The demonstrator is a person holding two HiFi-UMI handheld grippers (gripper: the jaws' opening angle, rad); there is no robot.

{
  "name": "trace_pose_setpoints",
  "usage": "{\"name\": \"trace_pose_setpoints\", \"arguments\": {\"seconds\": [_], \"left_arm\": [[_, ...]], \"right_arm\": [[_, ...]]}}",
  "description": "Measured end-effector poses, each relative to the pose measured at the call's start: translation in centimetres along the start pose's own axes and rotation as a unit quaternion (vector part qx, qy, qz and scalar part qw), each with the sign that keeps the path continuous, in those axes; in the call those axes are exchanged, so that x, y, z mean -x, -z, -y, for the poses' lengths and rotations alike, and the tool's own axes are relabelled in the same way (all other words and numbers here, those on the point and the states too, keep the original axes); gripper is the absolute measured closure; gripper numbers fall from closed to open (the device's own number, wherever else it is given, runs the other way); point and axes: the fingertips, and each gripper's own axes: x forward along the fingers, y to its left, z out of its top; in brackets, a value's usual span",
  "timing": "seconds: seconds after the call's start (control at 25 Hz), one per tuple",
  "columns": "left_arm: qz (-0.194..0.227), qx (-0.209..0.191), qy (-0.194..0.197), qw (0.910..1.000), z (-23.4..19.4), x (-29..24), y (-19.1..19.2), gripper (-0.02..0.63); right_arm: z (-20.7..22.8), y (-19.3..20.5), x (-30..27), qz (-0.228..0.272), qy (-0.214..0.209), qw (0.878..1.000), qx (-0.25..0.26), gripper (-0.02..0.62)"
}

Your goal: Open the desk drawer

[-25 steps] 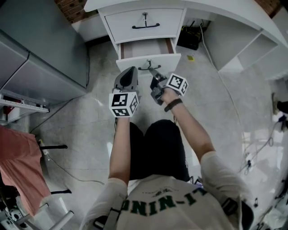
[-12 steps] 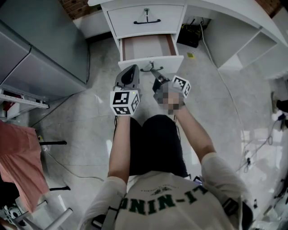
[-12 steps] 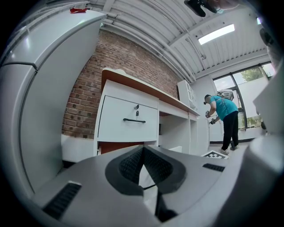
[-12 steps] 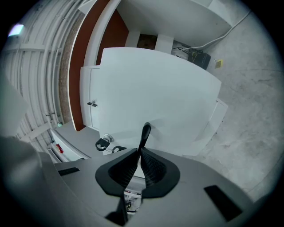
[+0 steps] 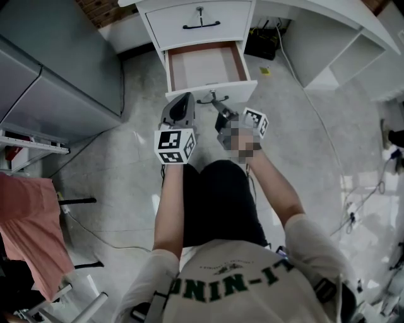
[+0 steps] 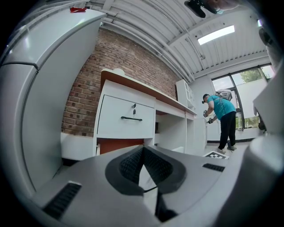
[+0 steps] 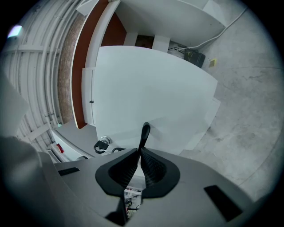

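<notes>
The white desk's lower drawer (image 5: 205, 66) stands pulled out, its pale wooden inside showing; the upper drawer (image 5: 201, 19) is closed. My right gripper (image 5: 219, 105) is shut on the lower drawer's black handle (image 5: 211, 99). In the right gripper view the handle (image 7: 144, 134) runs up between the pads of the right gripper (image 7: 141, 156), in front of the white drawer front (image 7: 151, 88). My left gripper (image 5: 183, 102) hovers just left of the handle, shut and empty. The left gripper (image 6: 142, 150) faces the upper drawer (image 6: 126, 117).
A grey cabinet (image 5: 57, 69) stands to the left of the desk. A black box (image 5: 265, 47) with cables sits under the desk to the right. Pink cloth (image 5: 31, 221) hangs at far left. The person's legs are right behind the grippers. Another person (image 6: 220, 122) stands far off.
The lower drawer has slid further out toward the person, with my right gripper still on its handle. My left gripper has drawn back alongside it.
</notes>
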Motion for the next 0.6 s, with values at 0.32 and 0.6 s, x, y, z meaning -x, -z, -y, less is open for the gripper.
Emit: {"name": "trace_pose_setpoints", "arguments": {"seconds": [0.32, 0.6], "left_arm": [[-0.005, 0.012, 0.005, 0.9999, -0.2, 0.4, 1.1, 0.606], [-0.006, 0.025, 0.002, 0.9997, -0.9, -0.1, 1.8, 0.606]], "right_arm": [[0.9, 0.4, 0.2, 0.0, 0.009, 1.0, 0.004, 0.571], [2.2, 1.0, 0.5, -0.012, 0.028, 1.0, 0.002, 0.57]]}}
